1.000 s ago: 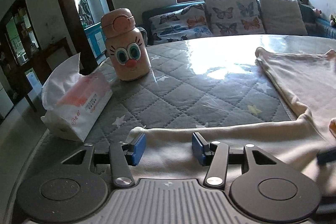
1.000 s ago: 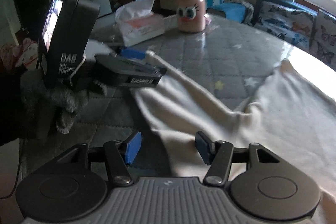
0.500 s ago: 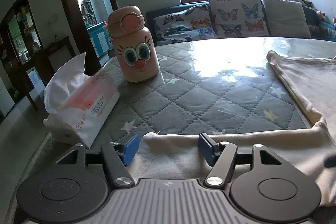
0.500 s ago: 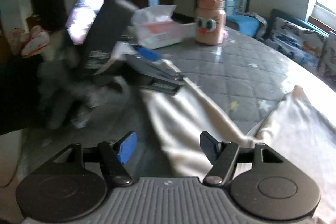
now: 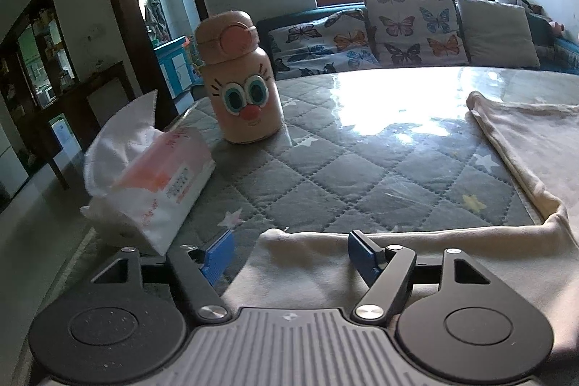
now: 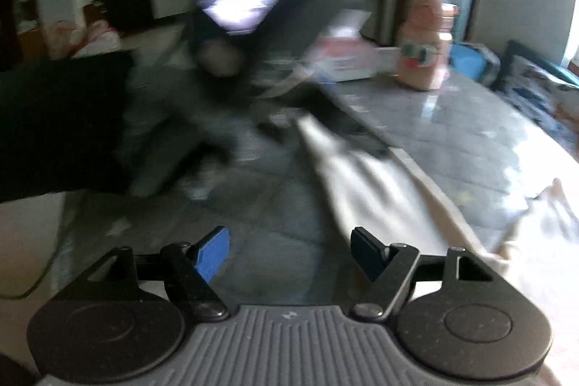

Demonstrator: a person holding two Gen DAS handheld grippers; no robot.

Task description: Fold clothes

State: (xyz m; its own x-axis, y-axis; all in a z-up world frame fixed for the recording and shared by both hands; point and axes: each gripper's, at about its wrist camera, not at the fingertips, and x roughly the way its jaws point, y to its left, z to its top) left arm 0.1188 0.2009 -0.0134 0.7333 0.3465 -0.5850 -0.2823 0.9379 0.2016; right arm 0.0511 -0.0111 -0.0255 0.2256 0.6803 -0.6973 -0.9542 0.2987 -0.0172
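Cream garment point(image 5: 416, 263) lay spread flat on the quilted table point(image 5: 325, 169), ready for folding; left gripper point(image 5: 289, 252) and right gripper point(image 6: 289, 252) had just been opening wide, empty.

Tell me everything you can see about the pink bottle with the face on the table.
The pink bottle is a squat, rounded flask, plastic by its look, with a cartoon face: big teal eyes, lashes, a red nose. Its hinged cap has a round button and is closed. It stands upright on the quilted grey table cover, beyond the tissue pack and apart from it. Nothing else touches it.
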